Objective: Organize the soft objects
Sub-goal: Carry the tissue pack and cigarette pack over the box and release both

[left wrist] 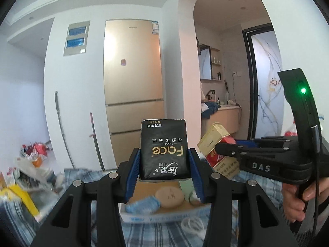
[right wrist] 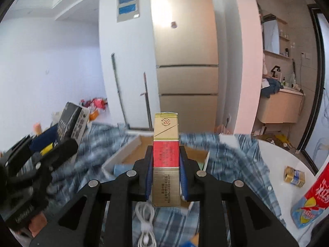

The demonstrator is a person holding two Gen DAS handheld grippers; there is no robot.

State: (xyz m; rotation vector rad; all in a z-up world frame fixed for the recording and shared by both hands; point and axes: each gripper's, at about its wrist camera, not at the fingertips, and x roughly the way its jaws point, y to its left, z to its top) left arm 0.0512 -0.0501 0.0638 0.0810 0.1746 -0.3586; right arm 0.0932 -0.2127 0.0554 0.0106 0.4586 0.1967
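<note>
The left gripper (left wrist: 164, 164) clamps a black tissue pack (left wrist: 164, 150); the right gripper (right wrist: 165, 175) clamps a gold-red carton (right wrist: 166, 160). Below both lies a cardboard tray (left wrist: 144, 187) on plaid cloth (right wrist: 236, 160). Only the right wrist view shows the white table (right wrist: 277, 164), lower right.

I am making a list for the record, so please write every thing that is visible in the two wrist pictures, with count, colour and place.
tissue pack: 1, black with gold letters, held up between the left fingers
carton: 1, gold and red, held up between the right fingers
cardboard box: 1, brown inside, white rim, on the plaid cloth below both grippers
plaid cloth: 1, blue and white, over the table
cable: 1, white, coiled, on the cloth near the box
fridge: 1, gold, against the back wall
left gripper: 1, black with blue pads, shut on the tissue pack
right gripper: 1, black with blue pads, shut on the carton
</note>
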